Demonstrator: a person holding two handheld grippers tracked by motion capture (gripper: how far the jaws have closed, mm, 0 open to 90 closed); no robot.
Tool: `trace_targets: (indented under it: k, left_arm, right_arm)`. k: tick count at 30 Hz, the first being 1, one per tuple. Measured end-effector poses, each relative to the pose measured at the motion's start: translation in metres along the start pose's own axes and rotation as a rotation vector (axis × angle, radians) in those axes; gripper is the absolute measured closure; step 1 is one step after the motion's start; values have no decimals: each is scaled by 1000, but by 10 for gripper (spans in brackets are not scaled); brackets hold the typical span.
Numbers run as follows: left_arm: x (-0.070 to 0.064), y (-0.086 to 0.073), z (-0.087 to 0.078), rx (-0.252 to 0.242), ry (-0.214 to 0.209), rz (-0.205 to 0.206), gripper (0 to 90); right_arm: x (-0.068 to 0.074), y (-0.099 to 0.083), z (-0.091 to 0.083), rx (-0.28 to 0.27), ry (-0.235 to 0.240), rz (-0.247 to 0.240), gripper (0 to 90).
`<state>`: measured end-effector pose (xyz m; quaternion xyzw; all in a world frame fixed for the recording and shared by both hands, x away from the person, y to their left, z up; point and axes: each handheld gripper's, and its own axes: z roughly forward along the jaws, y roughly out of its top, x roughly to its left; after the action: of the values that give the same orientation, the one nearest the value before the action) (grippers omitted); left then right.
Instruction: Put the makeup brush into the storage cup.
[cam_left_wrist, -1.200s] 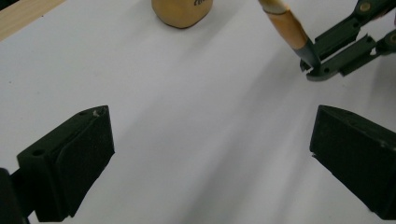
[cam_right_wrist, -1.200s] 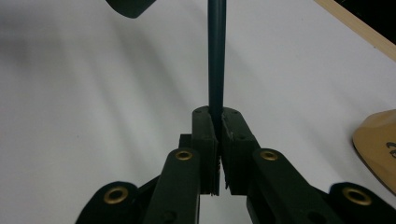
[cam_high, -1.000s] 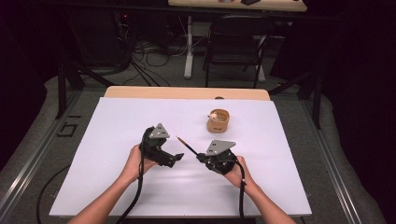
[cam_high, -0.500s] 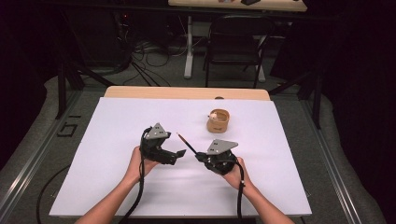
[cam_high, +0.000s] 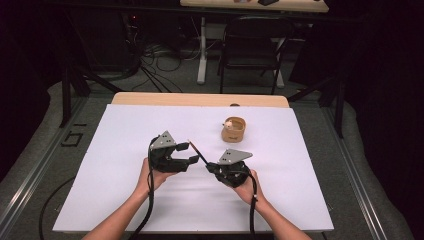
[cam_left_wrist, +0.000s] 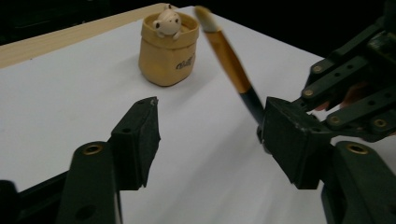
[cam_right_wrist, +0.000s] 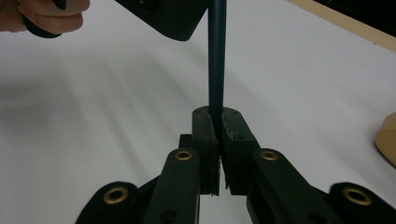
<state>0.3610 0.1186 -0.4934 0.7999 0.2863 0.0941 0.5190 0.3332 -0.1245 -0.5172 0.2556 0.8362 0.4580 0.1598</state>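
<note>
High view: white table (cam_high: 125, 190) mid-frame, wood edge at far side, dark room, chair (cam_high: 252, 42) and cables top. Brush (cam_high: 196, 149) at centre between left gripper (cam_high: 185, 154) and right gripper (cam_high: 215, 166); tan cup (cam_high: 233, 130) upper right.

Left gripper view: jaws wide apart, gripping nothing, brush right of centre.

Right gripper view: jaws clamped on brush handle, centre.

Pretty clearly a lab or recording studio setup, not someone's home. You've got black curtains (cam_high: 385, 75) all around, loose cables (cam_high: 160, 62) on the grey carpet (cam_high: 35, 145), and a folding chair (cam_high: 252, 47) behind the white-covered worktop (cam_high: 125, 125).
</note>
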Motion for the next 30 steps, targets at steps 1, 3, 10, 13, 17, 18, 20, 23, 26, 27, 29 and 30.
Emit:
trace_targets:
  k: [1, 3, 10, 13, 17, 18, 20, 23, 26, 27, 29, 30]
  left_arm:
    - [-1, 0, 0, -6, 0, 0, 419]
    - [-3, 0, 1, -22, -12, 1, 443]
    - [-5, 0, 1, -54, -23, -5, 617]
    - [-5, -1, 0, -66, -22, -12, 651]
    - [-3, -1, -1, -89, -34, -26, 707]
    - [-2, -2, -1, -92, -39, -30, 725]
    - [-2, -2, -1, -97, -48, -31, 738]
    - [-4, -1, -1, -103, -53, -24, 766]
    - [-5, -1, 0, -107, -70, -22, 795]
    - [-6, -1, 0, -109, -76, -25, 815]
    - [-8, 0, 1, -105, -91, -25, 826]
    - [-9, 0, 1, -104, -88, -20, 833]
  right_arm:
    - [0, 0, 2, 4, 1, 8, 855]
    - [0, 0, 3, 4, -1, 11, 855]
    - [2, -1, 9, 10, 5, 32, 855]
    - [3, -1, 11, 11, 7, 35, 855]
    - [4, 0, 13, 12, 1, 27, 855]
    - [5, -1, 15, 9, 2, 28, 855]
    - [5, 0, 15, 16, 1, 24, 855]
    - [6, 0, 18, 15, 0, 21, 855]
    - [6, 0, 21, 16, 0, 19, 854]
    - [6, 0, 22, 12, 1, 21, 854]
    - [6, 0, 23, 14, -2, 19, 853]
    - [6, 0, 24, 15, -2, 20, 851]
